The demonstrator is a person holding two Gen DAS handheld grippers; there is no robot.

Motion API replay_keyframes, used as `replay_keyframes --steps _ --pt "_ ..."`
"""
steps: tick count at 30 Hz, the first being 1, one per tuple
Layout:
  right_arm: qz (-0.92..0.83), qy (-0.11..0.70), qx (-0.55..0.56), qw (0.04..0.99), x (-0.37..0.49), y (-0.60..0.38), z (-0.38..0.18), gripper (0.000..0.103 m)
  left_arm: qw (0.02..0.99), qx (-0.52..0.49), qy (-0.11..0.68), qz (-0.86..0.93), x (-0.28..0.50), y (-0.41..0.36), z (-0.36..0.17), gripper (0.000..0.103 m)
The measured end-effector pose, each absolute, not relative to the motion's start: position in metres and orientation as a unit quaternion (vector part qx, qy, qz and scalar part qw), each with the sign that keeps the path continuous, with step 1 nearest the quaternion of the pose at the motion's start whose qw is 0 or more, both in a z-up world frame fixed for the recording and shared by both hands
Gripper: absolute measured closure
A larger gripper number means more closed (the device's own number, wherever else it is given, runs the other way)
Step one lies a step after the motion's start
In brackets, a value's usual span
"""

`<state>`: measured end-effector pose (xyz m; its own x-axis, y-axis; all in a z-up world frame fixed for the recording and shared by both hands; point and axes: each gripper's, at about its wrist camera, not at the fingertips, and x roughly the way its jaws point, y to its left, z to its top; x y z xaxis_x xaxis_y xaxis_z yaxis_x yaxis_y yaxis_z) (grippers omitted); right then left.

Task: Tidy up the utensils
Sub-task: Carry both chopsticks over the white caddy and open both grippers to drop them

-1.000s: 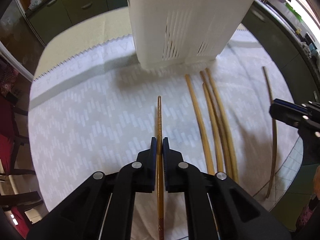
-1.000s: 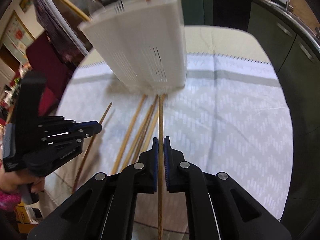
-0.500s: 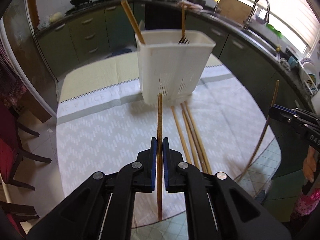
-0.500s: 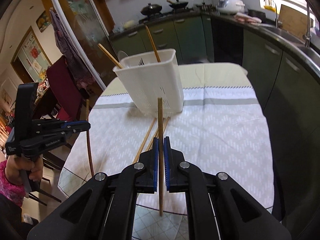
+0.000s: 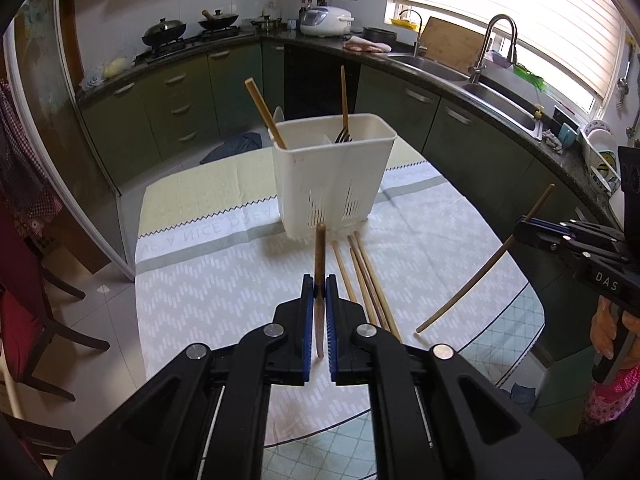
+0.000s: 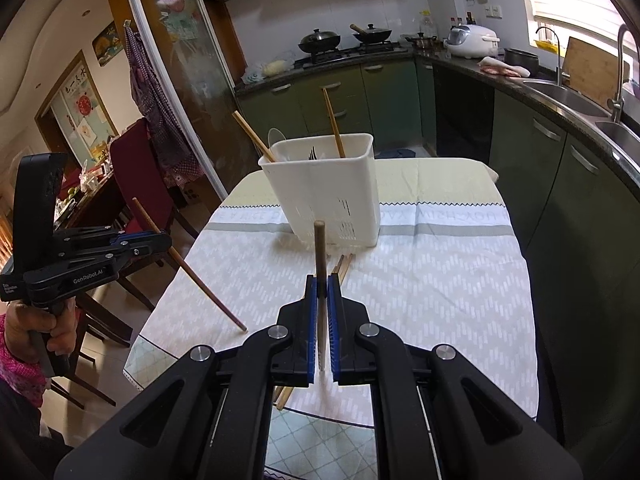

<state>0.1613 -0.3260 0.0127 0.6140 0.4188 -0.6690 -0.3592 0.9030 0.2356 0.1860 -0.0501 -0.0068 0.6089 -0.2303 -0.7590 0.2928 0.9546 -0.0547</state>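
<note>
My left gripper (image 5: 319, 288) is clamped on a slim brown wooden chopstick (image 5: 319, 256), which runs lengthwise between the blue pads and projects past the fingertips. My right gripper (image 6: 320, 286) is likewise closed on a second brown wooden chopstick (image 6: 319, 248). From the left wrist view that right gripper (image 5: 528, 232) stands well off to the right, its stick (image 5: 486, 260) slanting down toward the table edge. Directly ahead of both grippers stands the white slotted plastic utensil caddy (image 5: 332, 176) on the pale patterned tablecloth (image 5: 224, 280). It contains two upright wooden sticks and what appears to be a dark fork (image 5: 343, 135), though the view there is poor. Three loose bamboo chopsticks (image 5: 362, 280) lie on the cloth between my left gripper and the caddy, just right of the fingertips.
</note>
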Motion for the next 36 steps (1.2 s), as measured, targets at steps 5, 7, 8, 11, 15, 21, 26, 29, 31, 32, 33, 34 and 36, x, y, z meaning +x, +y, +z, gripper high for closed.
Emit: replay_keyframes --steps 5,7,8,11,15,21,26,29,31,32,33,34,36 --pt "0.218 0.377 0.036 0.900 0.160 -0.326 0.019 0.097 0.901 0.041 0.404 -0.150 0.186 -0.054 0.008 0.097" --pt "0.219 0.376 0.035 0.900 0.158 -0.326 0.023 0.097 0.903 0.042 0.399 -0.151 0.187 -0.057 0.013 0.097" --pt "0.221 0.375 0.035 0.900 0.159 -0.327 0.025 0.097 0.904 0.042 0.398 -0.153 0.188 -0.057 0.016 0.097" --pt "0.229 0.369 0.037 0.900 0.159 -0.327 0.037 0.097 0.906 0.037 0.392 -0.159 0.192 -0.059 0.032 0.097" --pt "0.234 0.352 0.029 0.906 0.158 -0.325 0.060 0.097 0.916 0.036 0.364 -0.162 0.198 -0.061 0.065 0.097" --pt "0.234 0.327 0.012 0.916 0.166 -0.321 0.099 0.097 0.940 0.029 0.301 -0.160 0.219 -0.072 0.132 0.097" --pt "0.227 0.303 0.003 0.926 0.184 -0.319 0.135 0.097 0.954 0.030 0.259 -0.146 0.247 -0.083 0.163 0.097" --pt "0.225 0.290 0.010 0.930 0.201 -0.321 0.155 0.097 0.955 0.023 0.257 -0.144 0.267 -0.087 0.163 0.097" --pt "0.221 0.277 0.011 0.935 0.210 -0.321 0.167 0.097 0.956 0.020 0.257 -0.138 0.282 -0.089 0.157 0.097" --pt "0.219 0.268 0.013 0.938 0.217 -0.321 0.174 0.097 0.957 0.021 0.257 -0.133 0.289 -0.089 0.152 0.097" --pt "0.218 0.262 0.016 0.940 0.223 -0.321 0.179 0.097 0.957 0.021 0.259 -0.129 0.296 -0.089 0.147 0.097" --pt "0.220 0.256 0.021 0.941 0.231 -0.321 0.183 0.097 0.957 0.020 0.262 -0.125 0.306 -0.089 0.140 0.097" --pt "0.221 0.247 0.025 0.943 0.244 -0.319 0.191 0.097 0.956 0.017 0.268 -0.119 0.318 -0.087 0.130 0.097"
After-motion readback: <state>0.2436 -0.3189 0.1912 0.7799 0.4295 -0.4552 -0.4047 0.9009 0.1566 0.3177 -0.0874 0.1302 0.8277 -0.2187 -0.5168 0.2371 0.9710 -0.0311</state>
